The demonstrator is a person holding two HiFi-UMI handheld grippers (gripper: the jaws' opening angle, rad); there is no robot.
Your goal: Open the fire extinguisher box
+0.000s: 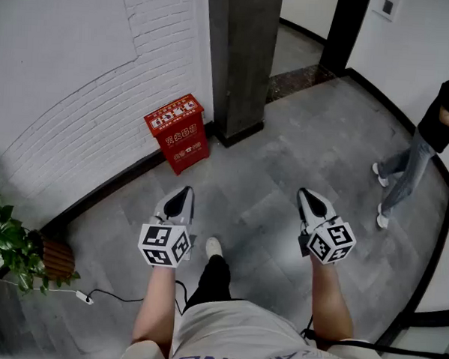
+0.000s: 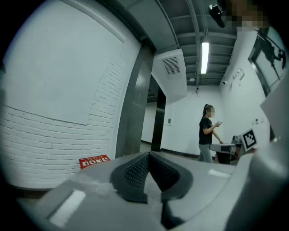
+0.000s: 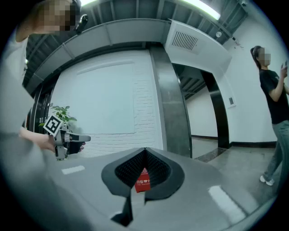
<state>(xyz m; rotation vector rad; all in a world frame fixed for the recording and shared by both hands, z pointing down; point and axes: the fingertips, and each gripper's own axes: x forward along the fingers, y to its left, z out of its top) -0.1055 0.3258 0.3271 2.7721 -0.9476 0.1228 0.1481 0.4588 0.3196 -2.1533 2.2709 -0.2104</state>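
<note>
The red fire extinguisher box (image 1: pixel 177 132) stands on the floor against the white brick wall, its lid down. Both grippers hang in the air well short of it, pointing toward it. My left gripper (image 1: pixel 184 193) has its jaws together with nothing between them, and the box's top (image 2: pixel 94 160) shows to the left of its fingertips (image 2: pixel 143 163). My right gripper (image 1: pixel 305 193) is shut and empty too. In the right gripper view the box (image 3: pixel 142 181) shows small and far off through the notch below the closed tips.
A dark pillar (image 1: pixel 242 56) rises just right of the box, with a doorway behind it. A potted plant (image 1: pixel 4 238) stands at the left, with a cable (image 1: pixel 113 297) on the floor near it. A person (image 1: pixel 429 141) in black walks at the right. The floor is grey tiles.
</note>
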